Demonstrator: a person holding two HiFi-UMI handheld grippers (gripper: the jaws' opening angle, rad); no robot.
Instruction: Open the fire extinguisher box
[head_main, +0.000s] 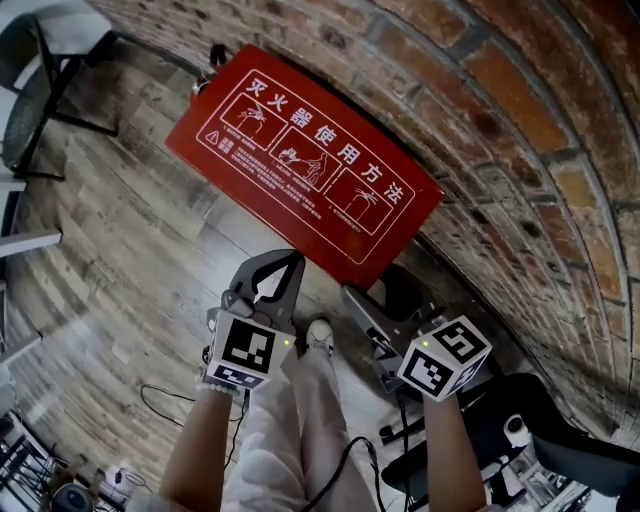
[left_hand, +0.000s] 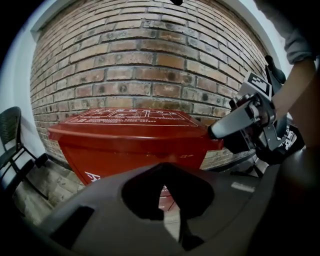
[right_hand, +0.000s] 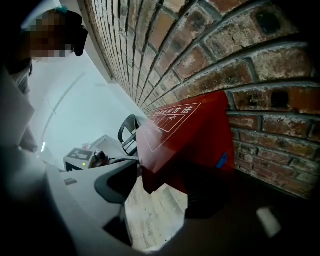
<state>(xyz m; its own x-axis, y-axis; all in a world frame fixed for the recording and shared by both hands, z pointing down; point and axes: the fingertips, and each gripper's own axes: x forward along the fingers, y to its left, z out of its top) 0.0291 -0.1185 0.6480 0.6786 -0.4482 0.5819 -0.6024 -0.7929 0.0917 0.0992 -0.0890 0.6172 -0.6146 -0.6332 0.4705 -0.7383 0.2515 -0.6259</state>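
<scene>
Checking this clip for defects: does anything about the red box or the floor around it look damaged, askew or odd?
Nothing stands out: the red box stands closed and undamaged by the brick wall.

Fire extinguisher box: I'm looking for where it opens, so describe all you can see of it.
The fire extinguisher box is glossy red, metal by its look, its lid shut with an overhanging lip. White Chinese lettering and three diagrams cover the lid. It stands on the plank floor against the brick wall. The right gripper sets open jaws round its near corner; contact is unclear.
</scene>
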